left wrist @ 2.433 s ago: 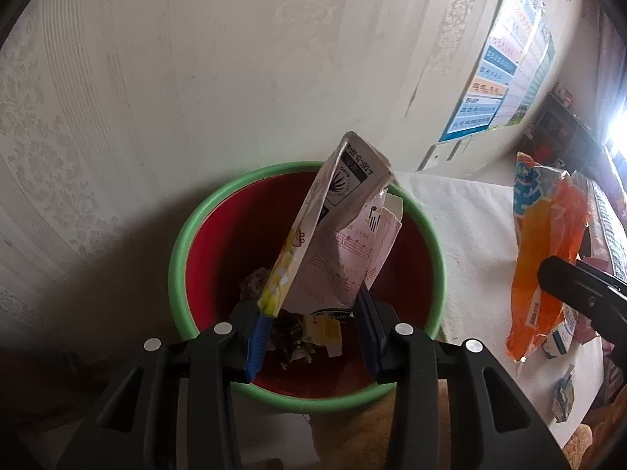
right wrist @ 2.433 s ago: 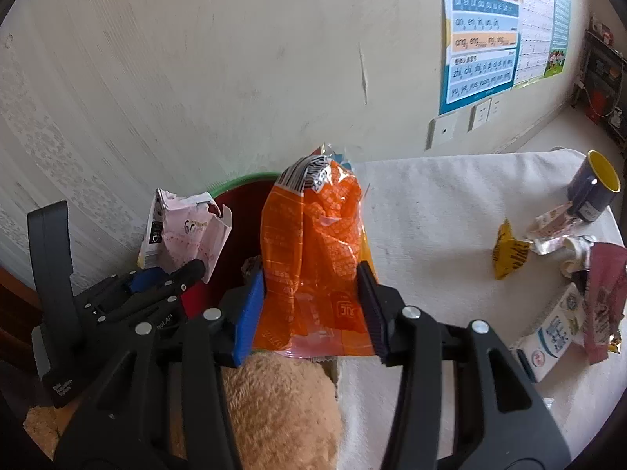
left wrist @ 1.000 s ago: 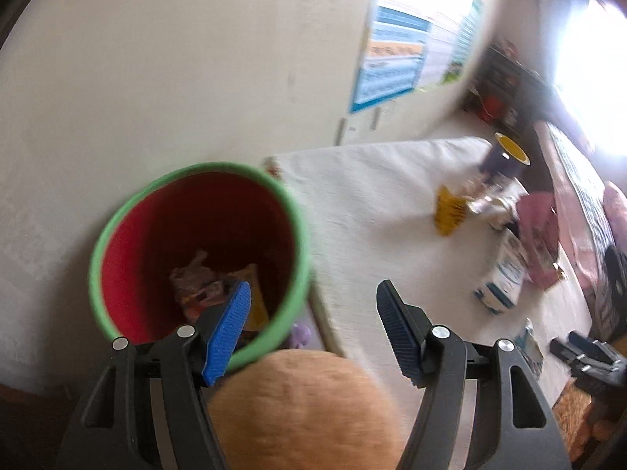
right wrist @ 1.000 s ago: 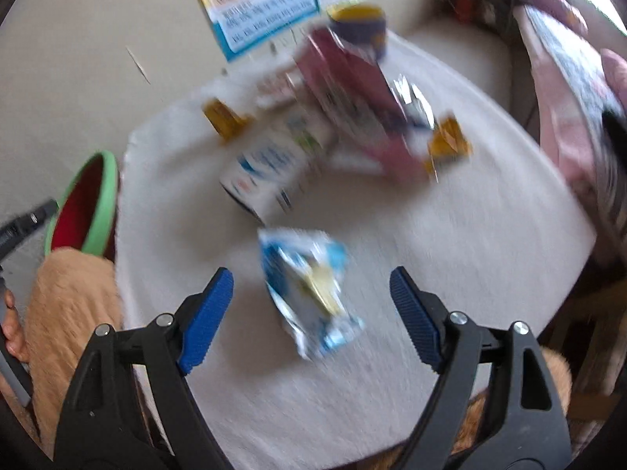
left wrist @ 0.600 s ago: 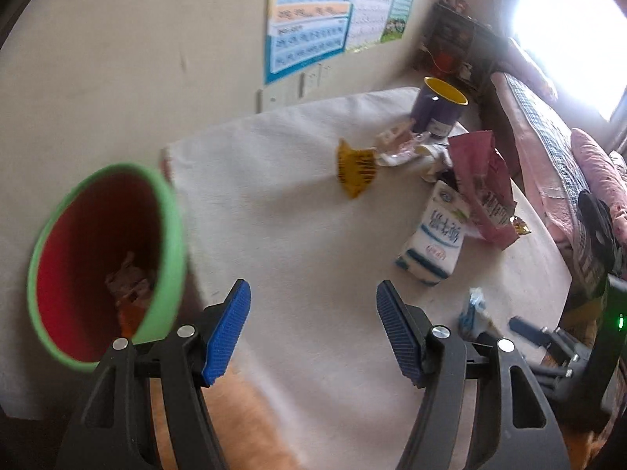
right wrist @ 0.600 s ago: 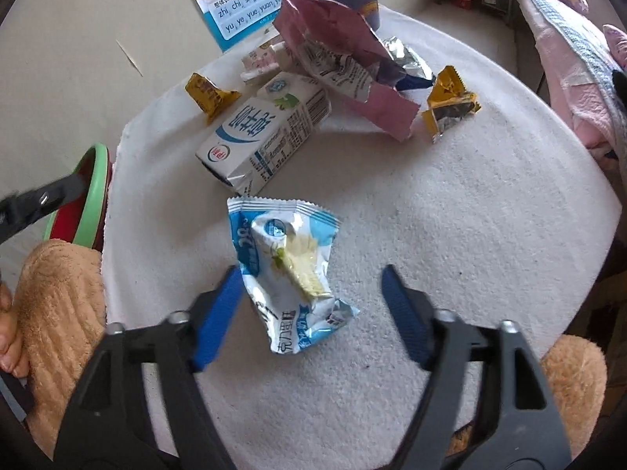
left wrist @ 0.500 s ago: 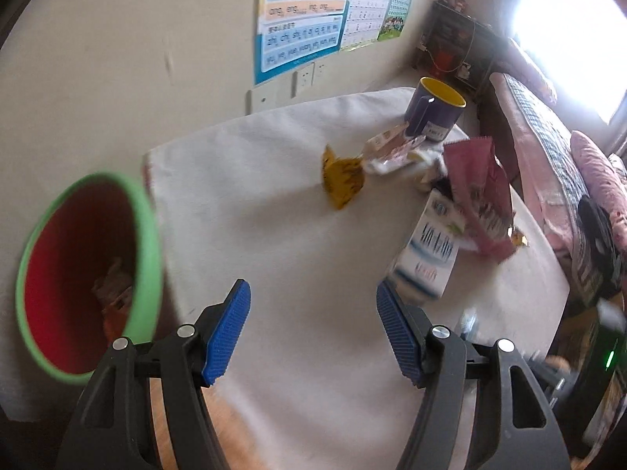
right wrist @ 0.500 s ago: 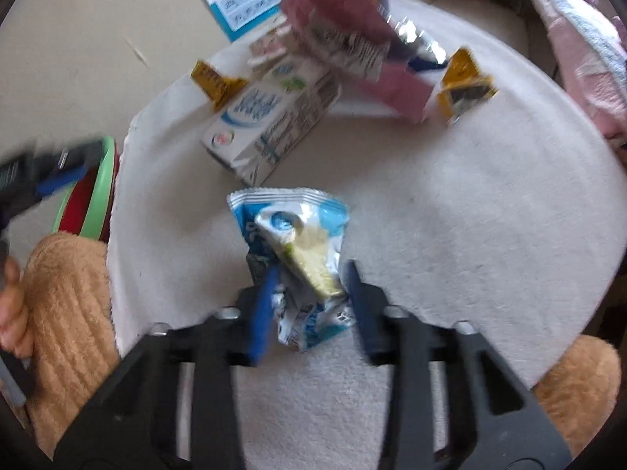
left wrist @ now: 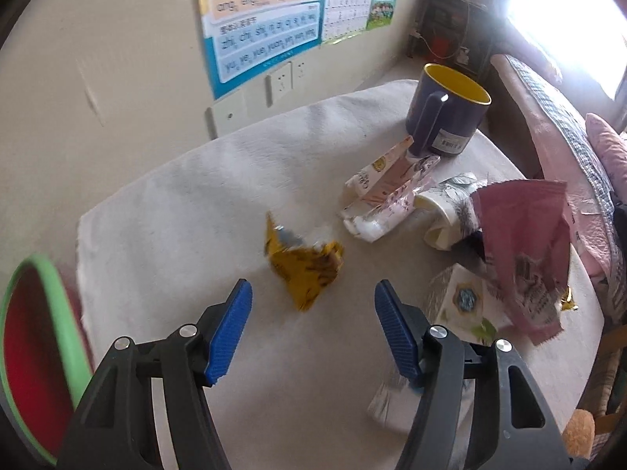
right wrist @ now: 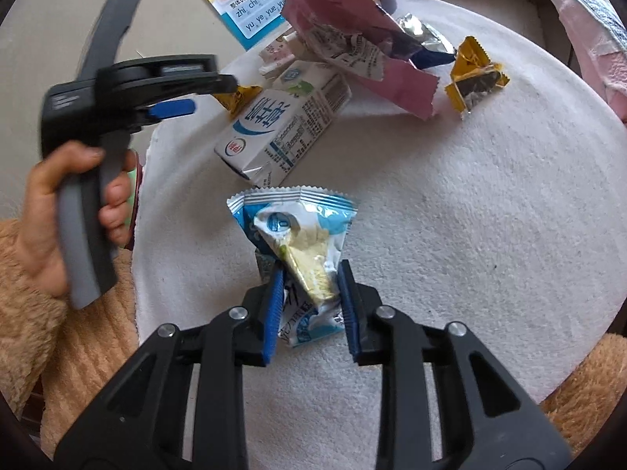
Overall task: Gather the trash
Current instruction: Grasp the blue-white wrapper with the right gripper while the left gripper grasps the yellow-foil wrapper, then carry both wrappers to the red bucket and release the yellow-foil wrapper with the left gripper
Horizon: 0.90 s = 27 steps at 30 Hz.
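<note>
My right gripper (right wrist: 311, 274) is closing on a blue and white snack wrapper (right wrist: 298, 219) that lies on the white tablecloth (right wrist: 470, 235); both pads press its lower end. My left gripper (left wrist: 312, 290) is open and hangs over the table, with a crumpled yellow wrapper (left wrist: 305, 270) just ahead of its fingertips and nothing between the pads. In the right wrist view the left gripper (right wrist: 203, 94) shows side-on at the upper left, held by a hand (right wrist: 58, 203). The green bin with a red inside (left wrist: 66, 337) stands off the table's left edge.
A white and blue milk carton (right wrist: 282, 125), a torn pink bag (right wrist: 352, 39), a gold wrapper (right wrist: 474, 74) and a pink and white wrapper (left wrist: 388, 199) lie on the table. A purple mug (left wrist: 446, 117) stands at the far side. The wall is close behind.
My right gripper came down over the blue and white wrapper and closed its jaws on it. My left gripper swung from the bin to over the table, toward the yellow wrapper.
</note>
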Each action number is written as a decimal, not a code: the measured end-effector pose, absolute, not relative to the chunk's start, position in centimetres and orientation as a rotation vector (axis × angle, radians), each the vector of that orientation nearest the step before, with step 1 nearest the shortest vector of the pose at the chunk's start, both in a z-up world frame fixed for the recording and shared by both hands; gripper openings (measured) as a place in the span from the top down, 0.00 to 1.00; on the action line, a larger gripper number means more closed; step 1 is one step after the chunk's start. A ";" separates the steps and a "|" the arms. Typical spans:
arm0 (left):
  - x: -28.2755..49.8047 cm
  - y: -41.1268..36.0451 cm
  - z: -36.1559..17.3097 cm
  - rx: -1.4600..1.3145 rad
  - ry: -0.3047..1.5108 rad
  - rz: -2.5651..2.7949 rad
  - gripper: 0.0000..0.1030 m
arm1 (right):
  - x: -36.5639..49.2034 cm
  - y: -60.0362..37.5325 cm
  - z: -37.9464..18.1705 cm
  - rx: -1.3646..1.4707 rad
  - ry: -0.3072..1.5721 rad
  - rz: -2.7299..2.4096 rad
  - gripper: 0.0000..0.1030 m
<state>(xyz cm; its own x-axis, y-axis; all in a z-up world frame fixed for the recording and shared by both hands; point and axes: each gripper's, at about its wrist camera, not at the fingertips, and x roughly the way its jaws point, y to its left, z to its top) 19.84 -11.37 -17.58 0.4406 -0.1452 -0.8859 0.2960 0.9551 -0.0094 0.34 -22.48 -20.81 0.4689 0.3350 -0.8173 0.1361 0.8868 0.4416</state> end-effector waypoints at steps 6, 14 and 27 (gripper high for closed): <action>21.8 -12.5 -19.2 0.176 1.077 -0.242 0.51 | 0.2 -23.2 -21.1 0.499 1.089 0.142 0.74; 21.4 -12.4 -19.2 0.215 1.074 -0.271 0.78 | 0.2 -23.9 -21.4 0.498 1.091 0.141 0.74; 12.9 -8.0 -14.2 0.251 1.008 -0.281 0.78 | 0.0 -21.8 -20.5 0.402 1.086 0.113 0.73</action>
<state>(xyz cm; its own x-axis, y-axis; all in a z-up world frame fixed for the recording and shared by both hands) 12.88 -8.03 -14.22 0.5032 -0.1149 -0.8565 0.3444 0.9357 0.0768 -0.04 -21.79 -20.45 0.4684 0.2842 -0.8366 0.1054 0.9221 0.3723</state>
